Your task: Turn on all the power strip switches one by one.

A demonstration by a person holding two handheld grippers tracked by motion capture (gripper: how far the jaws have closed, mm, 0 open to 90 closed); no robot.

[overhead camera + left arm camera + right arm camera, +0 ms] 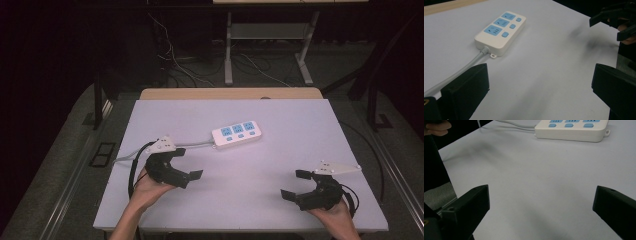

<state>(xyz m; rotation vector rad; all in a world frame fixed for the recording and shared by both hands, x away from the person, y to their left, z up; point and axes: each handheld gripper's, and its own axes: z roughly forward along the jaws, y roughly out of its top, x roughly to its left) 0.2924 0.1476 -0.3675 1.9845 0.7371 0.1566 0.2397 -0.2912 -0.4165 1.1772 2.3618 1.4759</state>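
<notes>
Power strip (236,132): no legible text; both tongs wide apart.

— What finish does the power strip (236,133) show?
— Smooth white plastic with a faint sheen, pale blue plastic sockets and buttons; its grey cord (461,71) looks rubbery and matt.
— And the table (300,130)?
— A matt, pale sheet, smooth throughout, with a bare wood edge (230,93) along the far side.
— The grippers?
— The left gripper (188,163) and right gripper (293,184) are matt black plastic, slightly grainy.
</notes>
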